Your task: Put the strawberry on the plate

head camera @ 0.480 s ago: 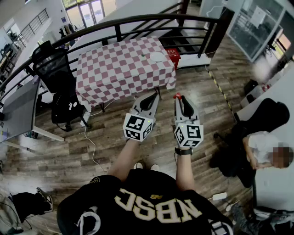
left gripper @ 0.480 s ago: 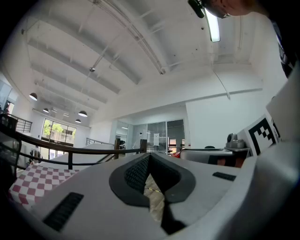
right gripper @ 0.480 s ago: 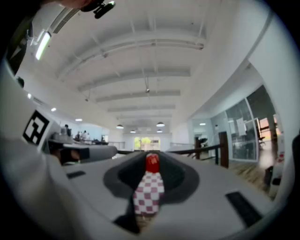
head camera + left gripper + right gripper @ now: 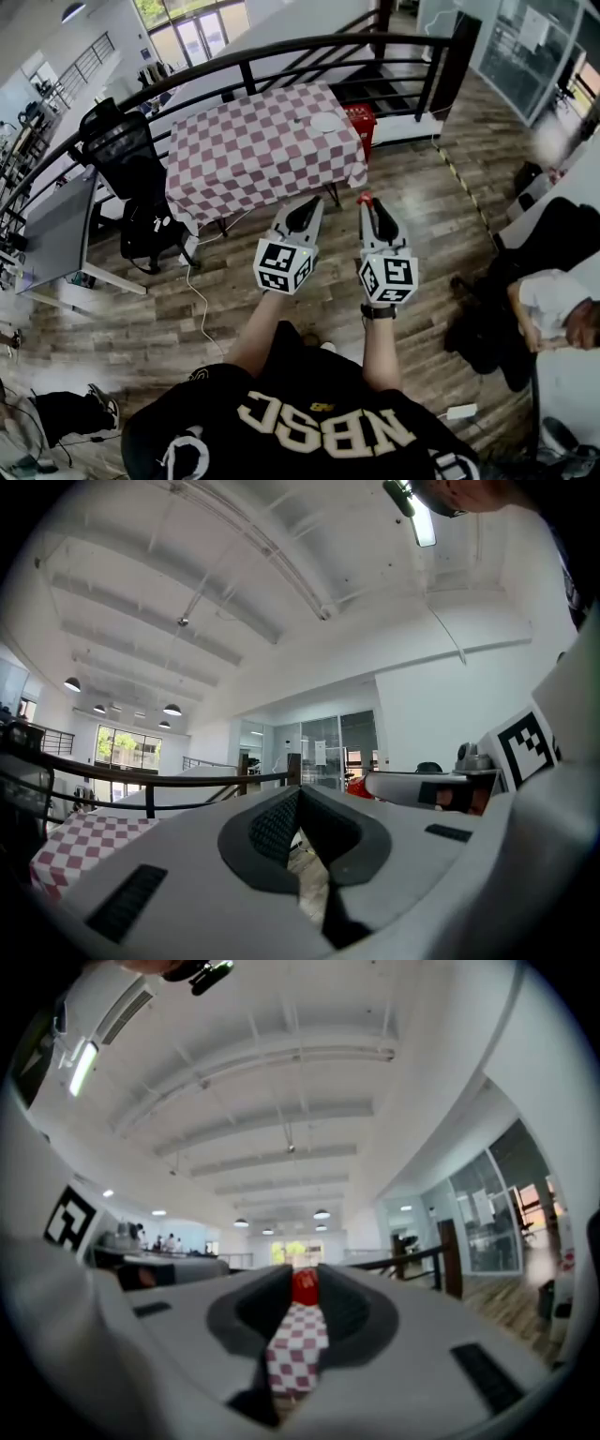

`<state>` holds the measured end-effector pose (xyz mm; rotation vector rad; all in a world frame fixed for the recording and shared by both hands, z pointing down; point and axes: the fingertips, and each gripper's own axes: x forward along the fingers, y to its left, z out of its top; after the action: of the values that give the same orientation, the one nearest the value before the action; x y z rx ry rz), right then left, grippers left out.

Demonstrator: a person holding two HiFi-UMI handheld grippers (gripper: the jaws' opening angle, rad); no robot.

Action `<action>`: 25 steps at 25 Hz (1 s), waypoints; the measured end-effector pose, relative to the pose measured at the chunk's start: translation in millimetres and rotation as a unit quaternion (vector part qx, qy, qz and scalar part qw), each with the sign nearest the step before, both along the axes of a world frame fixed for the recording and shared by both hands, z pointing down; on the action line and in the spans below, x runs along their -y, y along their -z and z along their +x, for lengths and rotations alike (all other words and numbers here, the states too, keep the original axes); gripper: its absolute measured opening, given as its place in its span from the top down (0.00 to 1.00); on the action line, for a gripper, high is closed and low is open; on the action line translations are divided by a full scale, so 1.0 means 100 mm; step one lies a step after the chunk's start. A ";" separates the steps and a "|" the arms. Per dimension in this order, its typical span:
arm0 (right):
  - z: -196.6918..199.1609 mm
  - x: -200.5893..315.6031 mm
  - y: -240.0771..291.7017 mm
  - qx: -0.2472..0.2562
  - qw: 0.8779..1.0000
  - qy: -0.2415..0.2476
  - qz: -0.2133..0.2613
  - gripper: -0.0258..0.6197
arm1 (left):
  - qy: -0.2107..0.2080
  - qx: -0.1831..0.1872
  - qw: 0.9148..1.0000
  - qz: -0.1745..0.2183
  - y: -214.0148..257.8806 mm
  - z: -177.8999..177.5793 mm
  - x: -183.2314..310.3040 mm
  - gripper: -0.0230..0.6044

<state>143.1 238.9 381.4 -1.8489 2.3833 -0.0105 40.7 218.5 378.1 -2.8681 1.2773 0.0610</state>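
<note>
Strawberry (image 4: pixel 305 1288) sat pinched at the very tips of the right gripper (image 4: pixel 367 202), low of centre in the head view, with the jaws drawn narrow onto the fruit. Just left of it the left gripper (image 4: pixel 313 202) was held level, its jaws closed tip to tip on nothing. Both hung over the plank floor (image 4: pixel 281 309), well apart from the checked tabletop (image 4: pixel 253 150) in the upper middle of the frame. The plate (image 4: pixel 326 122) lay near that tabletop's upper right corner, empty as far as could be made out.

The step in hand looked like the carry. Doing it well probably meant keeping the pinch even (the hold was only at the tips, so a jolt might drop the fruit). It also meant closing on the tabletop's right side, lowering until the fruit nearly met the plate's middle, and parting the jaws only then. The left gripper was best kept out of that path.
</note>
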 end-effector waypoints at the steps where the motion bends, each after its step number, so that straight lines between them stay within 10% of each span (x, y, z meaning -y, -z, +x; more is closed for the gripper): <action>1: -0.01 0.03 -0.01 -0.001 1.000 0.004 0.000 0.82 | 0.003 0.003 1.000 -0.001 -0.02 -0.01 0.02 0.94; 10: -0.13 0.49 -0.08 -0.011 1.000 0.024 0.003 0.82 | 0.016 0.002 1.000 -0.003 -0.18 -0.09 0.52 0.94; 25: -0.60 2.67 0.04 -0.062 0.998 0.015 -0.005 0.83 | 0.002 -0.062 0.998 -0.020 -0.10 -0.49 2.85 0.94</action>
<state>82.9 -27.8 377.9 -1.8687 2.4969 0.0933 -8.2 -66.8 387.8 -2.9370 1.3174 0.2185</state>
